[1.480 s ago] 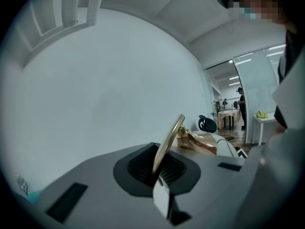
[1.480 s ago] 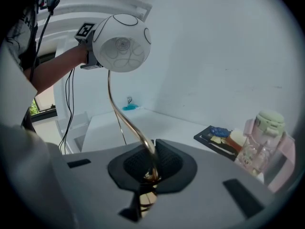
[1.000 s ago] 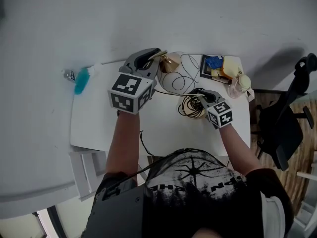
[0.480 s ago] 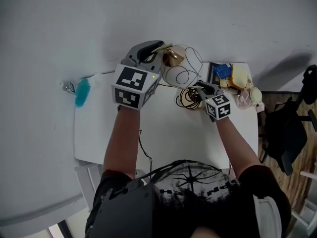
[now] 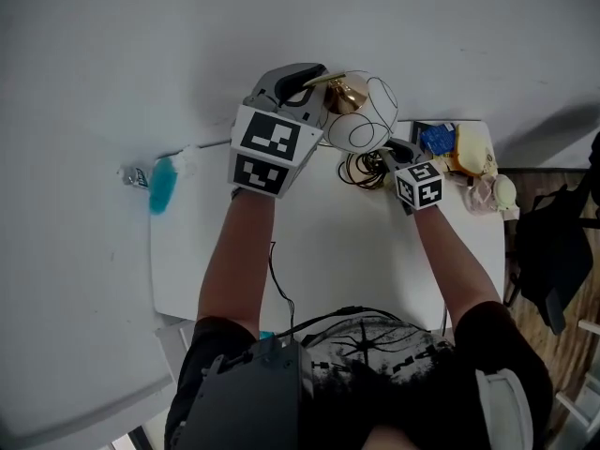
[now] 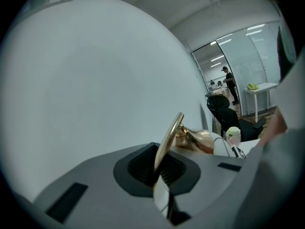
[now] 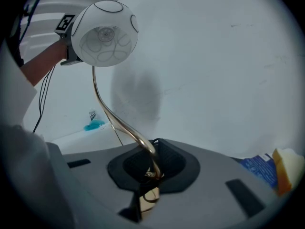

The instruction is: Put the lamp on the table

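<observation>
The lamp has a white globe shade (image 5: 361,125) with black line markings, a gold fitting (image 5: 345,92) and a thin curved gold stem (image 7: 112,116). Above the table's back edge, my left gripper (image 5: 314,82) is shut on a flat gold bar (image 6: 167,140) next to the fitting. Just right of it, my right gripper (image 5: 382,157) is shut on the lower end of the stem, beside the coiled black cord (image 5: 361,170). The right gripper view shows the globe (image 7: 106,35) raised high on its stem. The white table (image 5: 319,251) lies below both grippers.
A blue packet (image 5: 436,139) and yellow items (image 5: 473,150) sit at the table's back right corner. A turquoise object (image 5: 162,184) lies off its left edge. A dark office chair (image 5: 558,251) stands to the right. A thin black cable (image 5: 279,284) crosses the table's front.
Both grippers have moved away from me toward the table's back edge, carrying the lamp. The globe now sits higher and farther back than a second ago.
</observation>
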A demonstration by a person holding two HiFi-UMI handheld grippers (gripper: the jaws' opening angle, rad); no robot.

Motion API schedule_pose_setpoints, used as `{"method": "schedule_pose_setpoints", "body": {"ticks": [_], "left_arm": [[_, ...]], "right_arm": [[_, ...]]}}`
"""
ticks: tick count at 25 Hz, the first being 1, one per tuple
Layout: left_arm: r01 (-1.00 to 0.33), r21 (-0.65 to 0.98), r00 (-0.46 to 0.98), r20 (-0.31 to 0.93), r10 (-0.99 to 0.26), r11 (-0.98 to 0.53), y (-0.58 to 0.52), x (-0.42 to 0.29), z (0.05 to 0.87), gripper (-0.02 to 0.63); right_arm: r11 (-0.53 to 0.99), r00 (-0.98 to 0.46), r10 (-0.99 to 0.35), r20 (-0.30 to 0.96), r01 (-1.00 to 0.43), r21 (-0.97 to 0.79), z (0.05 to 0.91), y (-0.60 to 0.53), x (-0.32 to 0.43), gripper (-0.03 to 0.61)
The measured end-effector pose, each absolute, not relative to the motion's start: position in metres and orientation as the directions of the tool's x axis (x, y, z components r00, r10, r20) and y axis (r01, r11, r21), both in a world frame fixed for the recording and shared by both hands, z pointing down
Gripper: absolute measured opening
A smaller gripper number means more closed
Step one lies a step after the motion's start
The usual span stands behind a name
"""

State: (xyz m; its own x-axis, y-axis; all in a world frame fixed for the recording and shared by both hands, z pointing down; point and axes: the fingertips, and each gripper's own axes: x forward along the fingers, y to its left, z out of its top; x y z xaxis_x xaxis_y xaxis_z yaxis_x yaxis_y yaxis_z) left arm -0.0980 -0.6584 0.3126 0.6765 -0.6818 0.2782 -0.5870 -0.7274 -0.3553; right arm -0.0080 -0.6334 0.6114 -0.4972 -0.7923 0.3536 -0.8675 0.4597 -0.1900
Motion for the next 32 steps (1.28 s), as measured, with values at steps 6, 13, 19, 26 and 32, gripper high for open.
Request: {"method": "schedule_pose_setpoints", "body": {"ticks": [6, 13, 19, 26, 32], "left_arm": [[-0.564, -0.404, 0.675, 0.277, -0.684, -0.72, -0.667, -0.095, 0.311, 0.015], [-0.533, -0.435, 0.656, 0.328, -0.68, -0.725, -0.69, -0.081, 0.318, 0.015], [-0.489, -0.475, 0.657, 0.351, -0.667, -0.732, -0.688, -0.07, 0.319, 0.015], [-0.488, -0.434, 0.659, 0.386, -0.645, -0.757, -0.706, -0.044, 0.324, 0.015], [-0.487, -0.417, 0.666, 0.39, -0.635, -0.767, -0.706, -0.033, 0.327, 0.015]], "right_arm": [[0.433, -0.476, -0.818, 0.323, -0.879, -0.197, 0.613, -0.656, -0.013, 0.025], [0.423, -0.476, -0.822, 0.313, -0.878, -0.225, 0.621, -0.675, -0.007, 0.025], [0.402, -0.462, -0.839, 0.287, -0.882, -0.245, 0.623, -0.674, -0.006, 0.025], [0.357, -0.436, -0.851, 0.293, -0.889, -0.287, 0.631, -0.677, 0.005, 0.026], [0.368, -0.445, -0.832, 0.33, -0.889, -0.271, 0.639, -0.672, 0.006, 0.026]]}}
